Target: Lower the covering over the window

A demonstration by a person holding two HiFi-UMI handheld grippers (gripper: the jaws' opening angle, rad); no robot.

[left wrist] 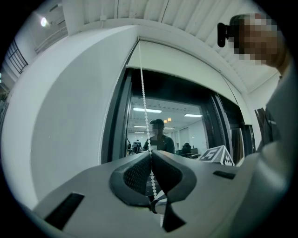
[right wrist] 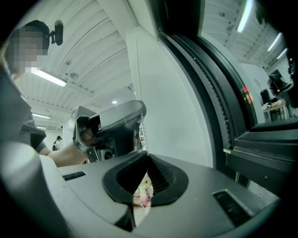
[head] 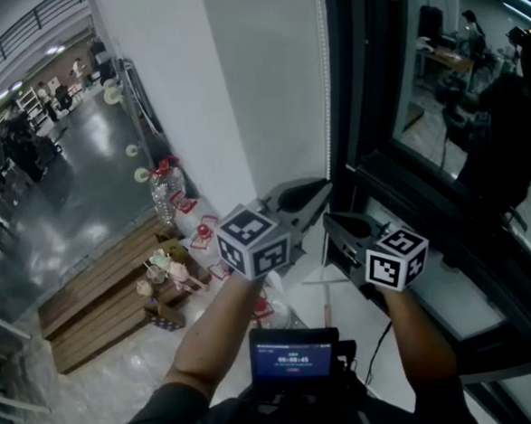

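**Item: roller blind and pull chain at a dark-framed window**

- Covering: the white blind (left wrist: 186, 62) is smooth and matt. It sits high at the head of the window, with its lower edge curving across the top of the glass (left wrist: 186, 125), most of which stays uncovered and reflective.
- Bead chain (left wrist: 144, 107): a fine string of small white round beads. It hangs straight from the blind's upper left corner, just beside the black window frame (left wrist: 118, 116).
- Left gripper (left wrist: 150, 158): grey moulded shell with black ribbed pads. Its jaws are clamped on the bead chain, which runs between the pads and out below.
- Right gripper (right wrist: 146, 157): same build, jaws together. Its own view shows no chain between the pads. It sits just beside and lower than the left gripper.
- Head view: the left gripper (head: 323, 191) and right gripper (head: 330, 222) are close together against the frame (head: 349, 110), each with its marker cube towards the person.
- Surroundings: a plain white wall (head: 265, 80) lies left of the chain (head: 328, 84). Slatted wooden pallets (head: 100, 304) lie on the glossy floor (head: 74, 202) below left.
- Room to move: open air lies left of the chain, and the frame bounds it on the right.
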